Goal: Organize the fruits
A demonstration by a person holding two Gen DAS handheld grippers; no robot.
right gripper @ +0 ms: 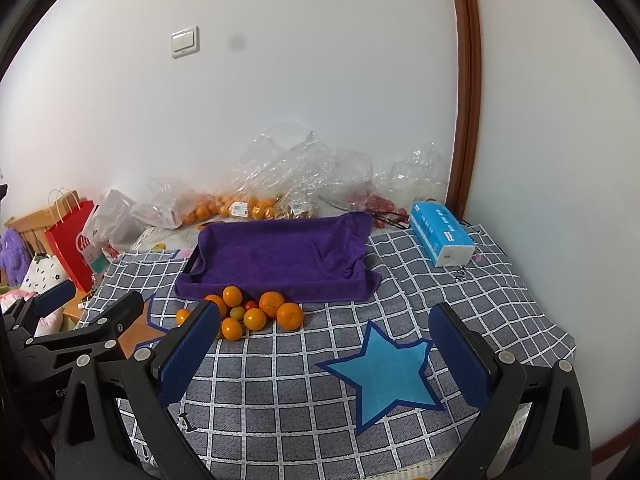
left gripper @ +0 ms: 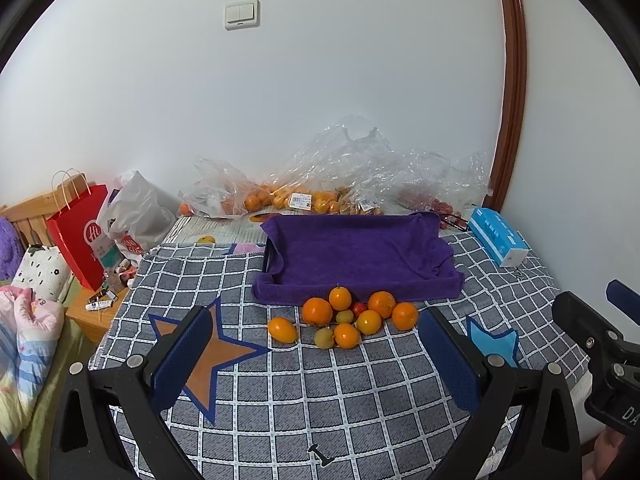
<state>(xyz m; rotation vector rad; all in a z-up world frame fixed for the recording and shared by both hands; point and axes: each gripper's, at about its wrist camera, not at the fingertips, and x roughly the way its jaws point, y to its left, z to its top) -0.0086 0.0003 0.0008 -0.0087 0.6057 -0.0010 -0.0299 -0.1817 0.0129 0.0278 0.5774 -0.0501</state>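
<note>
A pile of fruit lies on the checked cloth just in front of a tray lined with a purple towel: several oranges, two small green fruits and a small red one. One orange lies apart at the left. The pile and the tray also show in the right wrist view. My left gripper is open and empty, short of the pile. My right gripper is open and empty, to the right of the pile, above a blue star patch.
Clear plastic bags with more oranges and red fruit lie against the wall behind the tray. A blue tissue pack sits at the right. A red paper bag and bedding stand beyond the table's left edge.
</note>
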